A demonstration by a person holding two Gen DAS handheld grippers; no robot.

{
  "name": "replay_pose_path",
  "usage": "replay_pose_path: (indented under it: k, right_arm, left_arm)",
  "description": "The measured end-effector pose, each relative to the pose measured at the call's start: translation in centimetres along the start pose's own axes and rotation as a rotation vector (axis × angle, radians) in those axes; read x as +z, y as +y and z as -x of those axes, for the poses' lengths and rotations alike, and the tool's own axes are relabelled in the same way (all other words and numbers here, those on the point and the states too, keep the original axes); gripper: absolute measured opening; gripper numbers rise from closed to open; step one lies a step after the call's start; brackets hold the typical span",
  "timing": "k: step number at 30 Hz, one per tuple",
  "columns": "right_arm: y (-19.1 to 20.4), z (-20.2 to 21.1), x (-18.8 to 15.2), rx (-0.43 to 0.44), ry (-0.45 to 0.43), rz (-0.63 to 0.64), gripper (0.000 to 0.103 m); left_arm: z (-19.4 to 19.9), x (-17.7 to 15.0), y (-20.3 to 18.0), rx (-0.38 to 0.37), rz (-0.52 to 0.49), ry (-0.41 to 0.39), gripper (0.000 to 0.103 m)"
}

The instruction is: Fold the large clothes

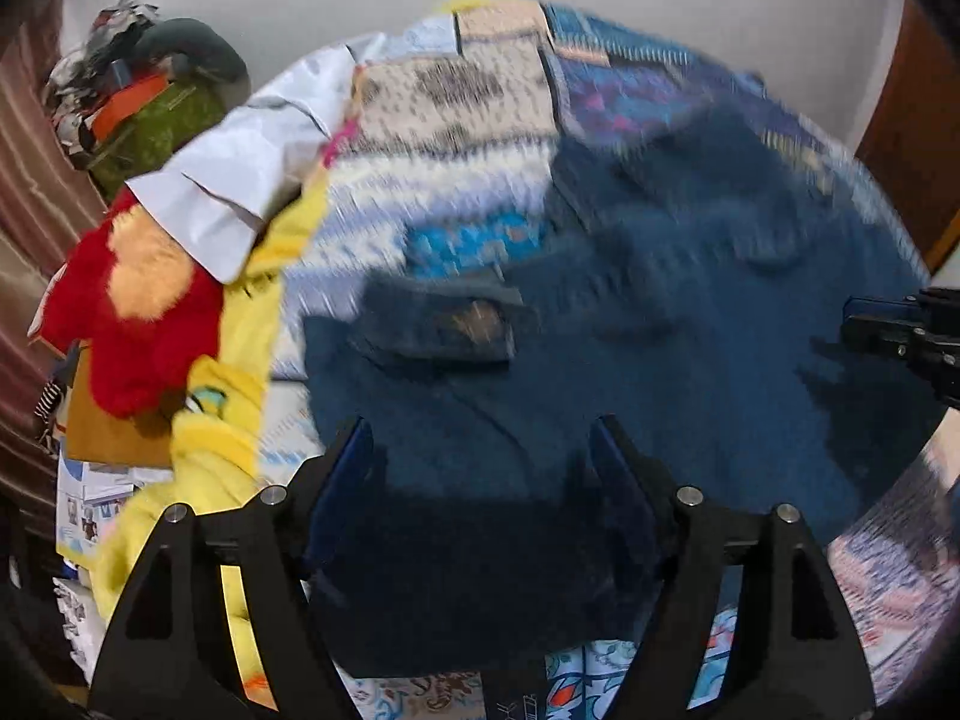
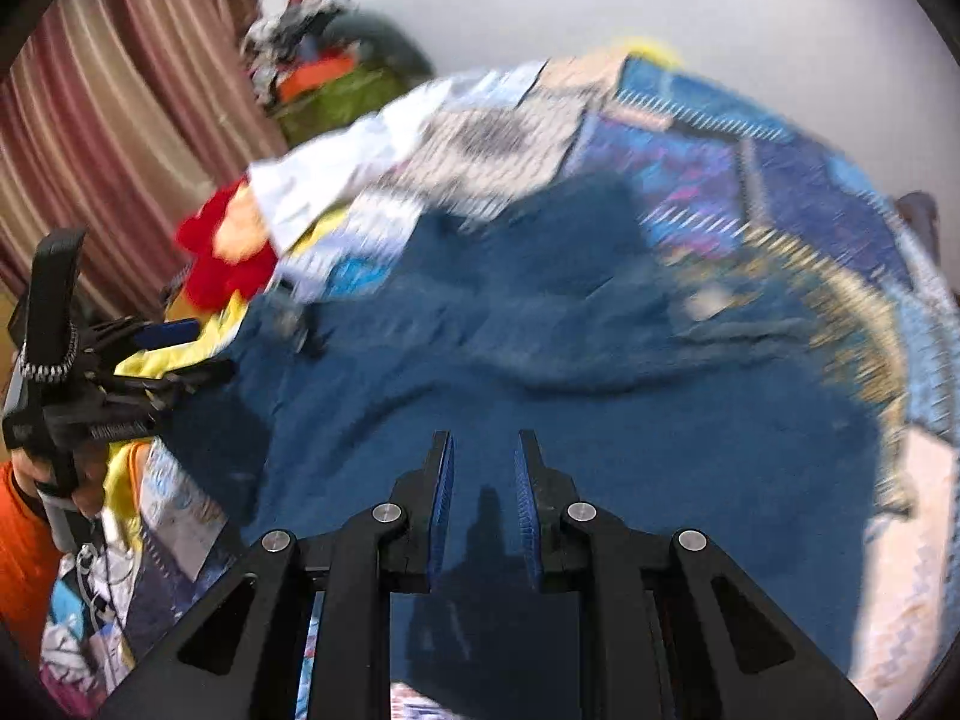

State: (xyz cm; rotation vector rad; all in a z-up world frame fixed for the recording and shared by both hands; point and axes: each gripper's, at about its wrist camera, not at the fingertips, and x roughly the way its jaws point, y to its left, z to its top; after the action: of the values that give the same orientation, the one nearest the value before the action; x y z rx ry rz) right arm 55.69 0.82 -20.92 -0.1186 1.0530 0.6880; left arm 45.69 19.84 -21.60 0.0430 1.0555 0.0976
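Note:
A large dark blue garment (image 1: 630, 360) lies spread on a patterned bedspread (image 1: 456, 114); its collar with a label (image 1: 480, 321) shows near the middle. It also fills the right wrist view (image 2: 570, 390). My left gripper (image 1: 480, 438) is open wide, its jaws above the garment's near edge with nothing between them. My right gripper (image 2: 483, 450) is open with a narrower gap, over the garment's near part, empty. The left gripper also shows at the left of the right wrist view (image 2: 162, 360). Both views are motion-blurred.
A white garment (image 1: 240, 180), a red plush toy (image 1: 138, 312) and a yellow cloth (image 1: 240, 360) lie left of the blue garment. A pile of clothes and bags (image 1: 150, 102) sits by the curtain (image 2: 120, 120). The wall is behind the bed.

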Motion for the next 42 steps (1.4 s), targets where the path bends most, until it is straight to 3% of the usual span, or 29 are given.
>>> replay_pose_path:
  k: [3,7,8,10,11,13,16,20,23,26,29,32,35,38,42]
  right_arm:
    - [0.3,-2.7,-1.5,-0.055,0.107,0.02,0.016]
    - [-0.5,-2.0,-3.2,-0.06,0.106,0.084,0.015]
    - [-0.8,-1.3,-3.5,-0.1,0.102,0.088,0.016]
    - [-1.6,0.1,-4.0,-0.261,0.084,0.13,0.016]
    - [-1.9,0.7,-4.4,-0.29,0.074,0.149,0.016]
    - [-2.9,2.1,-5.1,-0.257,0.069,0.14,0.015]
    - [-4.7,4.6,-6.4,-0.341,0.045,0.106,0.016]
    - [-7.5,7.0,-8.3,-0.366,0.056,0.035,0.016]
    - [-9.5,8.7,-9.7,-0.329,0.046,-0.018,0.016]
    - [-10.5,9.7,-10.6,-0.398,0.064,-0.04,0.016]
    - [-11.7,10.8,-11.3,-0.413,0.082,-0.086,0.016]
    - [-12.0,12.5,-11.4,-0.391,0.052,-0.116,0.016]
    - [-10.9,13.7,-10.4,-0.355,-0.007,-0.116,0.016]
    - [-9.0,14.2,-9.0,-0.296,-0.076,-0.116,0.016]
    - [-6.4,12.9,-7.1,-0.182,-0.109,-0.119,0.016]
  left_arm:
    - [-2.2,-1.6,-0.4,0.07,-0.019,0.036,0.075]
    - [-2.1,-3.5,-0.6,0.127,-0.102,-0.014,0.075]
    - [-1.8,-4.0,-0.7,0.147,-0.125,-0.025,0.076]
    - [-1.3,-5.1,-0.9,0.186,-0.164,-0.041,0.081]
    - [-1.0,-5.6,-0.8,0.201,-0.168,-0.047,0.082]
    - [-0.6,-6.3,-0.1,0.209,-0.138,-0.046,0.084]
    - [0.1,-7.1,2.7,0.183,-0.008,-0.027,0.085]
    - [1.3,-8.1,6.0,0.132,0.135,-0.022,0.087]
    - [2.5,-9.2,7.6,0.159,0.183,-0.014,0.087]
    - [3.9,-10.3,9.0,0.174,0.238,-0.016,0.086]
    - [5.4,-11.3,9.5,0.264,0.279,-0.016,0.086]
    - [7.2,-12.0,10.2,0.21,0.342,-0.048,0.086]
    - [8.7,-12.2,10.1,0.092,0.428,-0.094,0.086]
    - [8.4,-12.2,9.2,-0.07,0.53,-0.11,0.086]
    - [5.0,-12.3,7.3,-0.294,0.653,-0.048,0.086]
